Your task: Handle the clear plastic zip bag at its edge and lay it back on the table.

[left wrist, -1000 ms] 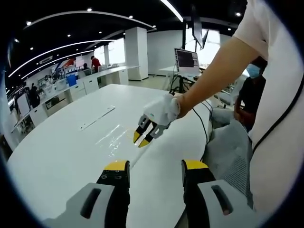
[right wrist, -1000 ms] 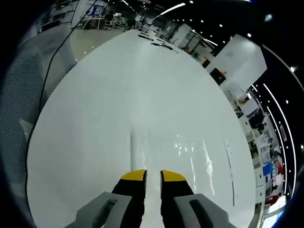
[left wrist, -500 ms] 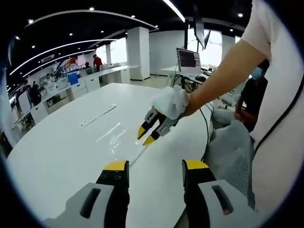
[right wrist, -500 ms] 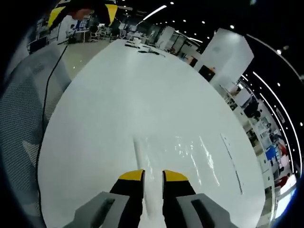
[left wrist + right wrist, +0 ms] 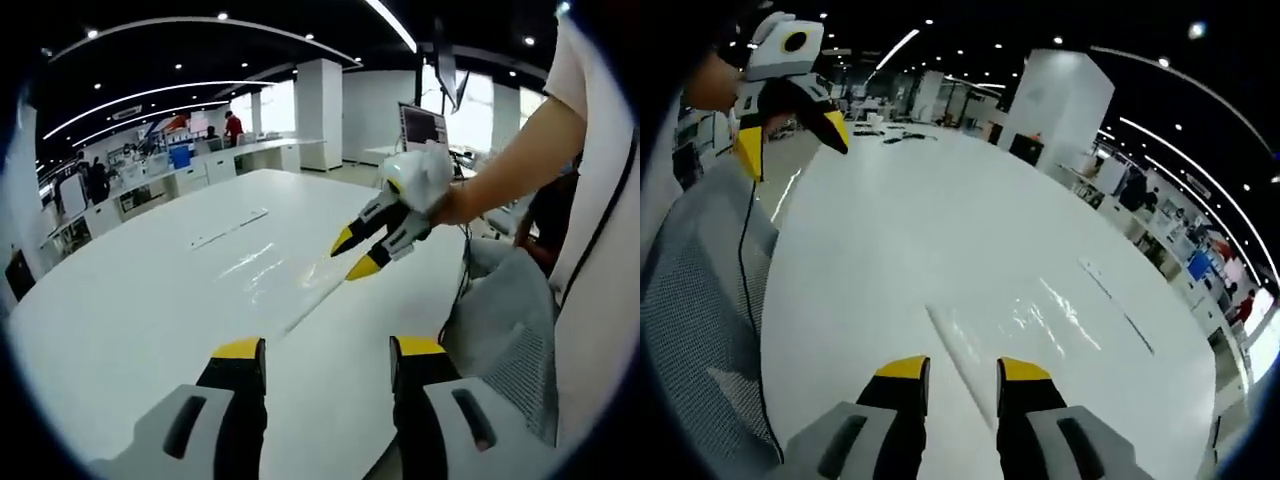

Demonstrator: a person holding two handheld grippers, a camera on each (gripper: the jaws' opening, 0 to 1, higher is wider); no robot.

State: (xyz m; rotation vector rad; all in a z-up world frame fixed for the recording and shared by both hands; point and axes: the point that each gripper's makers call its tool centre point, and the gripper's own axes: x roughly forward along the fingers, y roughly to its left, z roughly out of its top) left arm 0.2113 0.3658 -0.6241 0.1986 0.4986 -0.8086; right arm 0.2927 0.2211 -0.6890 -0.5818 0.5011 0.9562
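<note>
In the right gripper view, the zip bag (image 5: 1040, 320) lies flat on the counter (image 5: 890, 230), its long edge running up-left from the open, empty right tool (image 5: 962, 372).

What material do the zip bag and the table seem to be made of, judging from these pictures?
The zip bag looks like thin clear plastic film: the table shows through it, and it carries wrinkled bright glints. The table has a smooth white, slightly glossy top, probably laminate or painted board; its core cannot be told.
</note>
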